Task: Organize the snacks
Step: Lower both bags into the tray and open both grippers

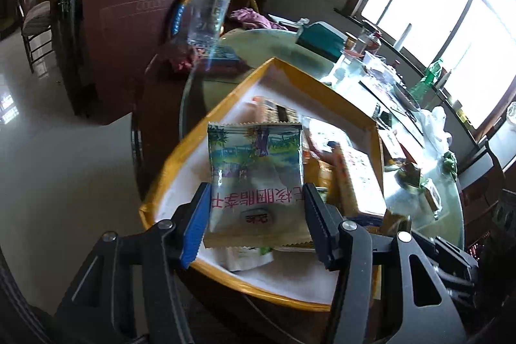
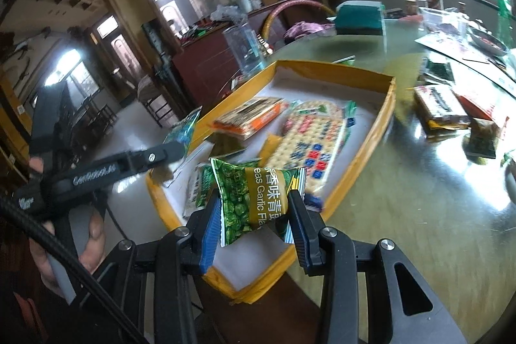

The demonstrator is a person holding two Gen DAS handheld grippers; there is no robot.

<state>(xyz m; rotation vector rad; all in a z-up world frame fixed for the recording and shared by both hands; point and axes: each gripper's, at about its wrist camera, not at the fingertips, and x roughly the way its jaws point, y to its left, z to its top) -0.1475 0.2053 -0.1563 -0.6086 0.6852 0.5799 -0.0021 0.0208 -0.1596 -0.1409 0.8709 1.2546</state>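
My left gripper (image 1: pixel 254 215) is shut on a pale snack packet (image 1: pixel 256 176) with a landscape print, held above the near end of a yellow-rimmed white box (image 1: pixel 167 173). My right gripper (image 2: pixel 254 215) is shut on a green garlic-pea packet (image 2: pixel 254 195) above the same box's (image 2: pixel 383 115) near corner. The box holds a cracker pack (image 2: pixel 312 141), an orange-edged pack (image 2: pixel 254 118) and other small packets. The left gripper (image 2: pixel 180 147) with its packet also shows at the box's left rim in the right wrist view.
The box sits on a round glass-topped table (image 2: pixel 403 182). Loose snack packs (image 2: pixel 441 112) lie to its right. A clear plastic jar (image 1: pixel 209 18) stands beyond the box, a teal box (image 2: pixel 358 18) further back. Dishes and bottles crowd the window side (image 1: pixel 419 86).
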